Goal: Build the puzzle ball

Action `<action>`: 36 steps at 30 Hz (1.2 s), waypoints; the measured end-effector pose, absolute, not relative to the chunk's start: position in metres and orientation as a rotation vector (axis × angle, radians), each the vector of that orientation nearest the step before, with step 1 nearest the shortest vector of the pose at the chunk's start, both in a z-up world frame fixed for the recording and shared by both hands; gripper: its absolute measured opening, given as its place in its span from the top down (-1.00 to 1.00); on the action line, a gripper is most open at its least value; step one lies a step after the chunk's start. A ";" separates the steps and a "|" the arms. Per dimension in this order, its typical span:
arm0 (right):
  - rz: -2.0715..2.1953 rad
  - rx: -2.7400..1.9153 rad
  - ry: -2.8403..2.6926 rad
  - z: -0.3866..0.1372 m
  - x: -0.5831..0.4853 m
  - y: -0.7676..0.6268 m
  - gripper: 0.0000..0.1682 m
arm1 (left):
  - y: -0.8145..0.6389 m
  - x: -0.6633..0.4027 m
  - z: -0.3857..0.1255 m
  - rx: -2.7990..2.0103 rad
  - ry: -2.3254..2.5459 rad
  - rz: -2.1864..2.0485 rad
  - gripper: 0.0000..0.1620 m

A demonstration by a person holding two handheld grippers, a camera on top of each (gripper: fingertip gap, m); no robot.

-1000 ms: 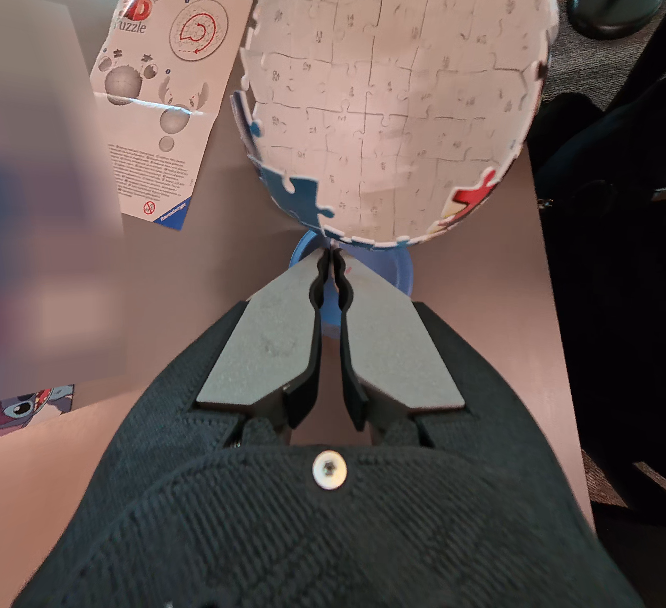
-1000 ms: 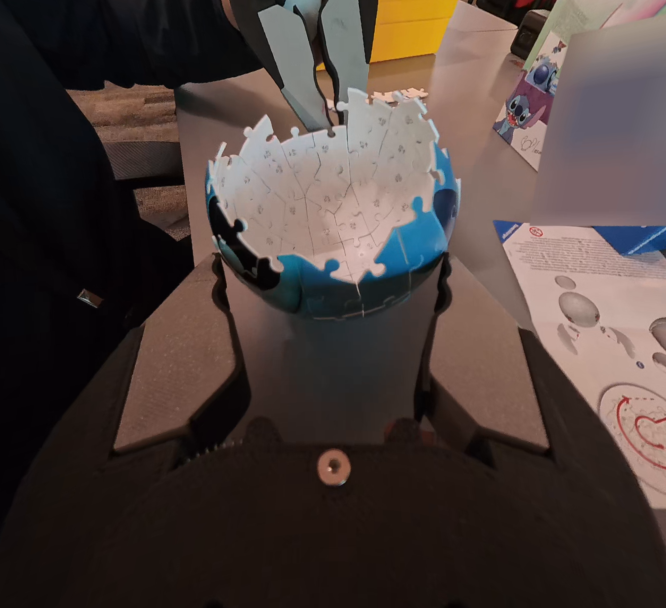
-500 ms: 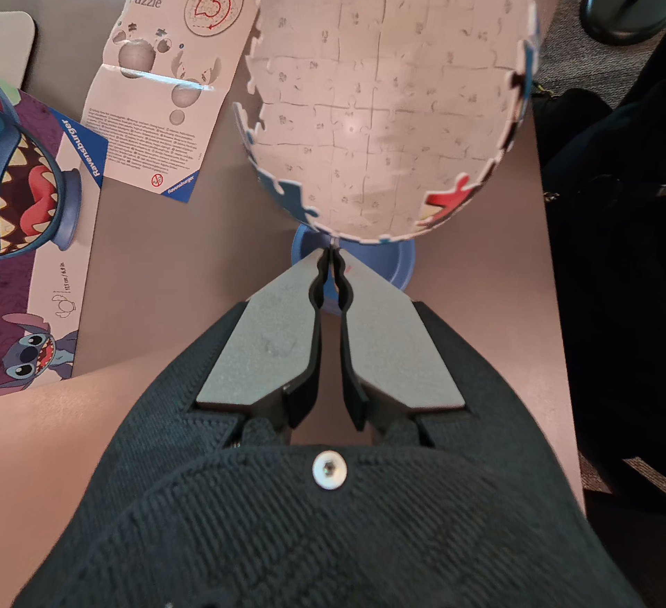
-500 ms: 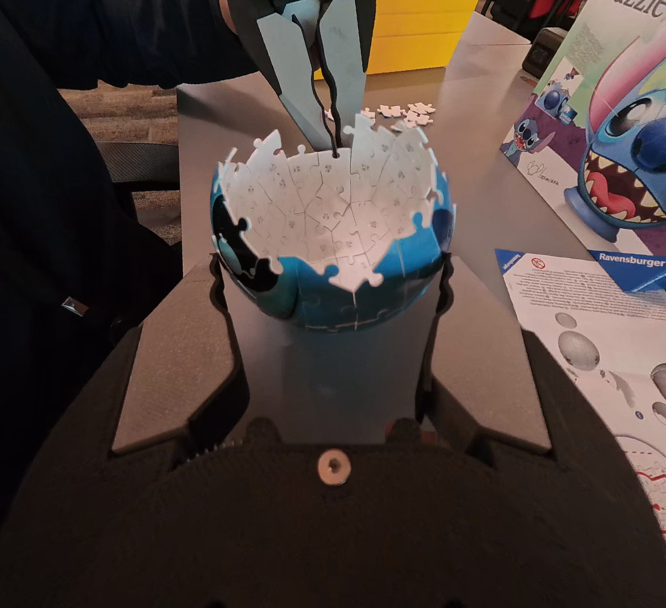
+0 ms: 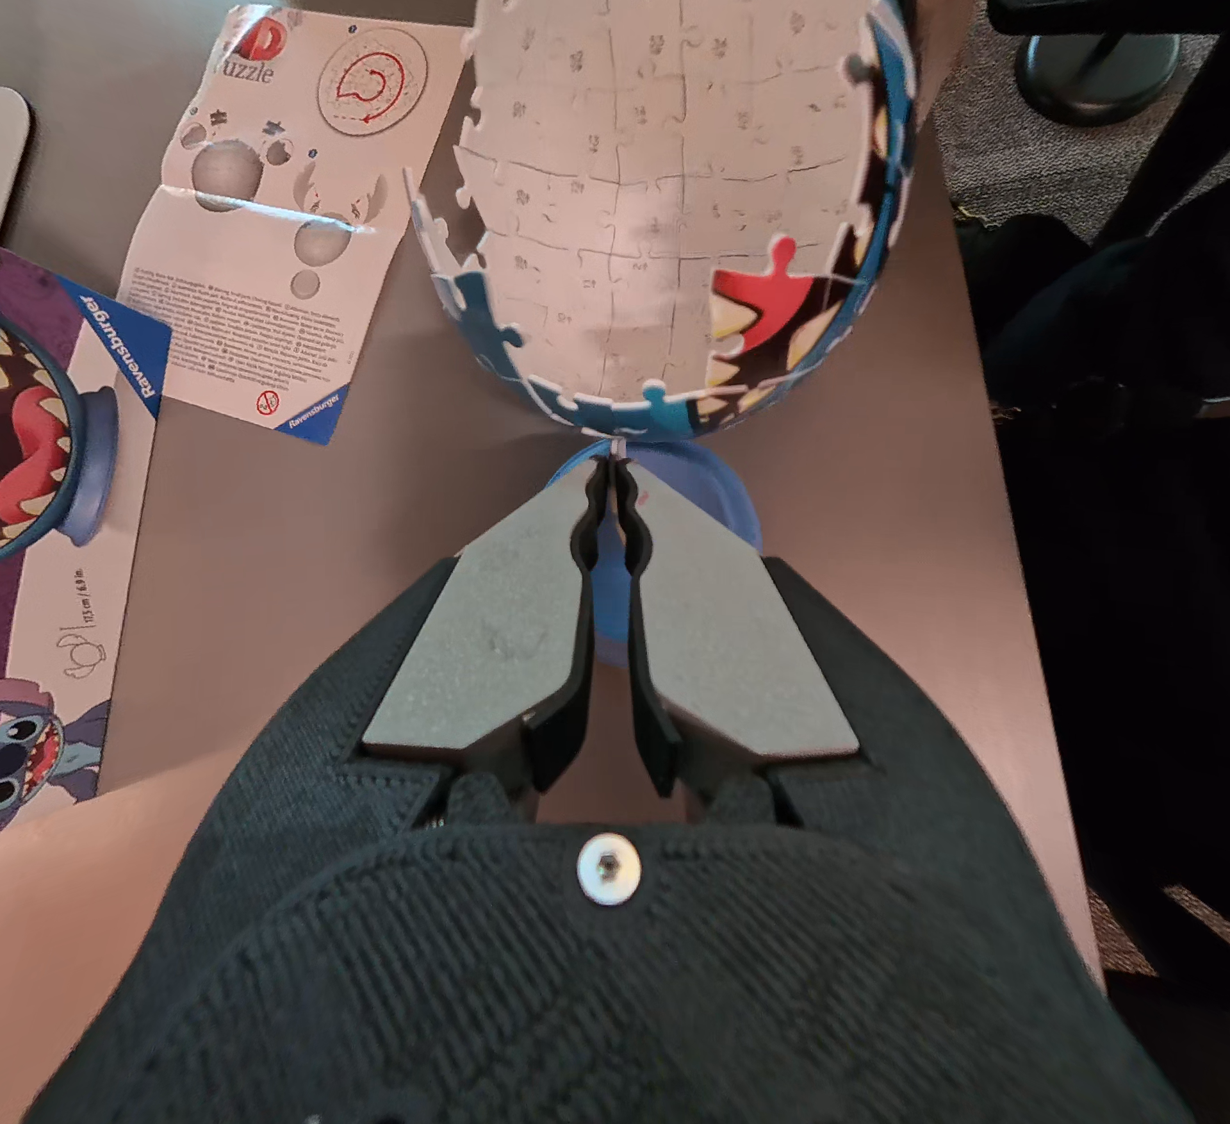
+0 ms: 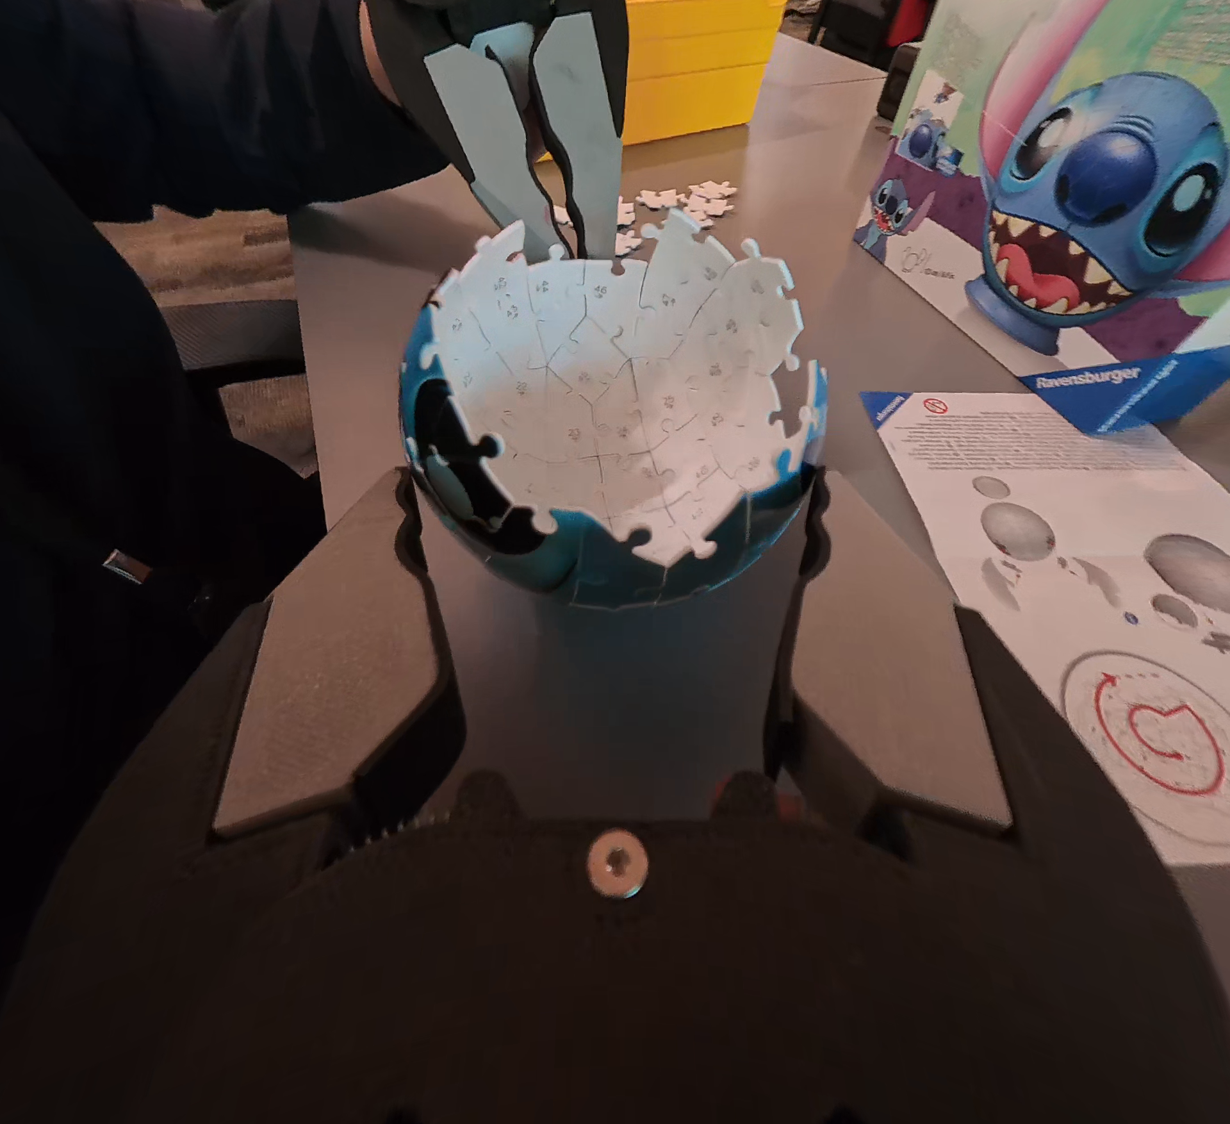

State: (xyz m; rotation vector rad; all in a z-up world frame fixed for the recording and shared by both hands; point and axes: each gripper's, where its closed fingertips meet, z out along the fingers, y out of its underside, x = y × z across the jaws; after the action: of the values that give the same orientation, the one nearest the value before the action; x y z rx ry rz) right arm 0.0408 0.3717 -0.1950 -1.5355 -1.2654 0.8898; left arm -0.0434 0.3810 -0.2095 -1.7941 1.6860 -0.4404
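The half-built puzzle ball (image 6: 599,413) is an open bowl, white inside and blue outside, with a jagged rim. My right gripper (image 6: 612,493) is shut on it, one finger on each side, and holds it over the table. In the left wrist view the puzzle ball (image 5: 665,193) shows its white inside and a red and black mouth patch. My left gripper (image 5: 614,466) is shut on a thin white puzzle piece (image 5: 616,447) at the ball's rim. The left gripper also shows in the right wrist view (image 6: 569,240), at the far rim. A blue stand (image 5: 712,493) lies under the left gripper.
An instruction sheet (image 5: 279,226) and the puzzle box (image 6: 1078,160) lie on the box side of the table. Loose white pieces (image 6: 692,196) and a yellow bin (image 6: 692,60) sit farther back. A person's dark sleeve (image 6: 166,93) and the table edge (image 5: 998,493) are on the other side. My right fingertips sit around 10 cm from my left ones.
The ball has turned and tilted in my right gripper, so the rim's notches and the red mouth patch now face the left wrist view. My left gripper stays shut at the rim.
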 end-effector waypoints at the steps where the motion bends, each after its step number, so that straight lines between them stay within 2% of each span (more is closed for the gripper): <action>1: 0.891 -1.535 -1.247 -0.193 0.044 0.373 -0.32 | 0.382 -0.043 -0.209 -1.793 1.684 -0.439 1.00; 23: 0.696 -1.643 -0.888 -0.186 0.064 0.365 -0.30 | 0.391 -0.048 -0.211 -1.793 1.477 -0.604 1.00; 30: 0.607 -1.770 -0.737 -0.227 0.053 0.323 -0.31 | 0.380 -0.045 -0.213 -1.749 1.508 -0.566 1.00; 32: 0.584 -1.744 -0.639 -0.226 0.052 0.317 -0.36 | 0.376 -0.042 -0.215 -1.736 1.532 -0.540 1.00; 33: 0.571 -1.738 -0.610 -0.224 0.051 0.316 -0.24 | 0.374 -0.041 -0.216 -1.727 1.545 -0.532 1.00; 36: 0.558 -1.751 -0.591 -0.224 0.044 0.319 -0.24 | 0.368 -0.037 -0.217 -1.714 1.568 -0.540 1.00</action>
State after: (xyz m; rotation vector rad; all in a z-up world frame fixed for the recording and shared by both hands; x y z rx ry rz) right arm 0.0443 0.3187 -0.2244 -1.7507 -0.5907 0.5584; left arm -0.0365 0.3684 -0.2175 -1.7141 1.5675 -0.5403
